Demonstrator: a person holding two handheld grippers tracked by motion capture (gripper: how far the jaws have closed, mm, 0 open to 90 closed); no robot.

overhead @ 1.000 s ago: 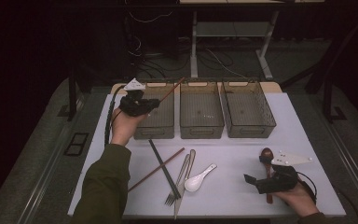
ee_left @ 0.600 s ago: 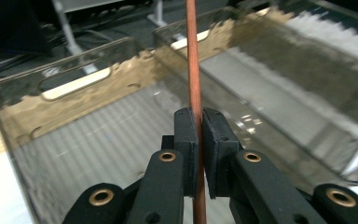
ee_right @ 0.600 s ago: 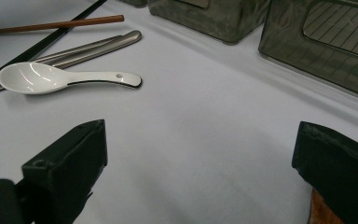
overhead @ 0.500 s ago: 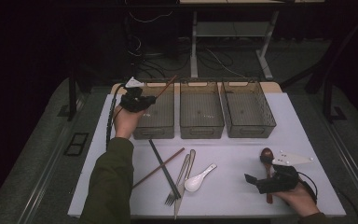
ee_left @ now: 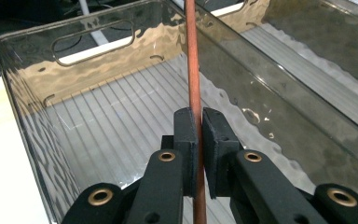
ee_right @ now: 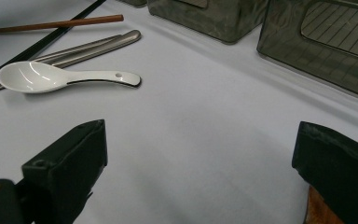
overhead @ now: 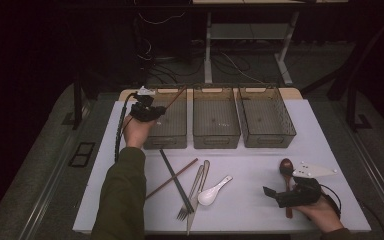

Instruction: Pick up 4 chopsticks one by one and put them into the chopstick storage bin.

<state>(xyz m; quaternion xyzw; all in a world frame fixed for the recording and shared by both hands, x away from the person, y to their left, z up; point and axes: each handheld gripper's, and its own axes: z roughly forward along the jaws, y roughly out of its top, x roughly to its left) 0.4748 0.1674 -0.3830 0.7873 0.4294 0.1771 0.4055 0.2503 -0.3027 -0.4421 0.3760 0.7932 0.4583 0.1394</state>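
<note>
At the far left of the row, the left gripper (overhead: pixel 150 111) hangs over the left bin (overhead: pixel 176 139), its jaws pinched tight on a brown chopstick (ee_left: pixel 193 74) that runs on past them toward the bin's far end; in the high view the stick's tip (overhead: pixel 179 93) pokes up over the back rim. To set it down well, I judge the hand should tip the stick nearer level and lower it until it runs along the ribbed floor, lengthwise between the walls, before the jaws part; opened from up here it would likely bounce or end up propped on the rim. The grip sits near one end, so the free length may swing as it drops, which argues for a slow descent. Further right on the table (overhead: pixel 250 170) lie the other brown chopstick (overhead: pixel 172 178), crossed by a black chopstick (overhead: pixel 176 181), then a fork (overhead: pixel 191 194) beside a knife (overhead: pixel 198 195), then a white spoon (overhead: pixel 213 190). The middle bin (overhead: pixel 216 137) and right bin (overhead: pixel 266 136) look bare. At the far right the right gripper (overhead: pixel 280 195) rests low with its jaws spread wide and holding nothing, over the handle of a wooden spoon (overhead: pixel 286 167); it is well placed to wait.
</note>
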